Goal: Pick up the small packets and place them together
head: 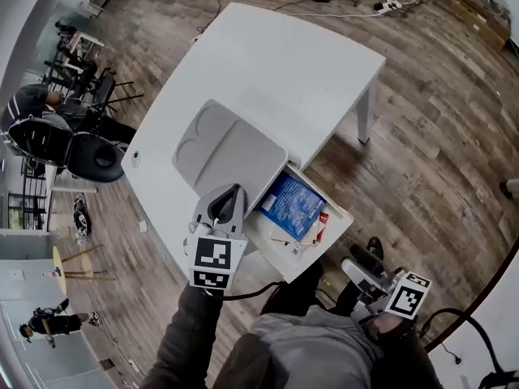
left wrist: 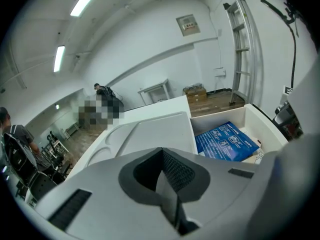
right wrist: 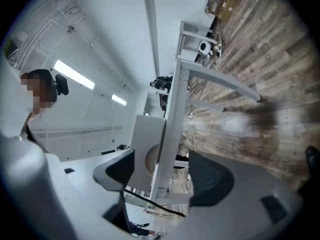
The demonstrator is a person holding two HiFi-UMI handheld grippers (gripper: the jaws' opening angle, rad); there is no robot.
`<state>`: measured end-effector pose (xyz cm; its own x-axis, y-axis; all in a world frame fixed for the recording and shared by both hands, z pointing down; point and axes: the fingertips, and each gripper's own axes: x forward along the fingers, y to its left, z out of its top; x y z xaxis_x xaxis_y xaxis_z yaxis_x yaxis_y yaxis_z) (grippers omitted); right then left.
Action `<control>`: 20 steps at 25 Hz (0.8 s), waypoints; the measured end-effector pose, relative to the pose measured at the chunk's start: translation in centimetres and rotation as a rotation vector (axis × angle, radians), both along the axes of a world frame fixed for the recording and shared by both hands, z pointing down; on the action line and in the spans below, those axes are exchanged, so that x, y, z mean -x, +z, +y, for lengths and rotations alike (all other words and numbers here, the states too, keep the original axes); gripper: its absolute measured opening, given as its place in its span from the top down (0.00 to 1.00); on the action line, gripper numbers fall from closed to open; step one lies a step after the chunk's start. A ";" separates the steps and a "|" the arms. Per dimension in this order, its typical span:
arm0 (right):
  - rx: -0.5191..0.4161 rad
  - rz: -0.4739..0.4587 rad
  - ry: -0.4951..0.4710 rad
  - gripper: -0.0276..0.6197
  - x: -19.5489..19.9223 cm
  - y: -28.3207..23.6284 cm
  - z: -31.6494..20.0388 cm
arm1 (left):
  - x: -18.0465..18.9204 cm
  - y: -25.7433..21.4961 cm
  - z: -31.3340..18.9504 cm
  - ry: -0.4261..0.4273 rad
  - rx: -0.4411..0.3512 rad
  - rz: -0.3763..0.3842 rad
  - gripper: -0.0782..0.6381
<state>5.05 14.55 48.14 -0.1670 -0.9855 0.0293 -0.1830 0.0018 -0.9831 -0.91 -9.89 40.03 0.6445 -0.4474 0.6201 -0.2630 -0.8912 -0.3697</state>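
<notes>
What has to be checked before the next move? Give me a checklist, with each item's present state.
1. Jaws of the left gripper apart for a pick: not ok, they are together with nothing between them.
2. Jaws of the right gripper apart and empty: ok.
3. The right gripper over the white box: not ok, it is low by the person's lap, away from the table.
4. A small red packet in view in the box: ok, it lies beside the blue packet.
5. Count of small packets in the box: cannot tell, they are too small to make out.
</notes>
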 end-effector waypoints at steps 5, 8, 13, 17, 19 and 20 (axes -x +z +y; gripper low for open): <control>0.022 0.267 -0.062 0.45 -4.1 -3.5 0.7 | 0.3 -0.5 -0.3 -0.081 0.002 0.041 0.90; -0.019 0.466 -0.185 0.45 -4.6 -6.9 -1.1 | 0.6 -0.6 0.1 -0.129 0.002 0.067 0.90; -0.096 0.763 -0.449 0.45 -1.4 -12.0 -6.1 | 0.0 -0.9 1.8 -0.116 -0.024 0.074 0.90; -0.095 0.851 -0.584 0.45 2.9 -12.7 -10.5 | -0.3 -2.4 2.7 -0.108 -0.026 0.161 0.90; -0.075 0.916 -0.633 0.45 4.5 -12.2 -12.5 | 0.1 -3.2 2.9 -0.138 -0.005 0.238 0.90; -0.061 0.956 -0.652 0.45 5.0 -11.9 -13.6 | 0.6 -3.7 2.7 -0.166 0.011 0.290 0.90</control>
<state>0.02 0.97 36.25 -0.5791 -0.7247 0.3734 -0.7986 0.4121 -0.4387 -1.51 -7.17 36.30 0.7137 -0.5552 0.4271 -0.4976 -0.8310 -0.2487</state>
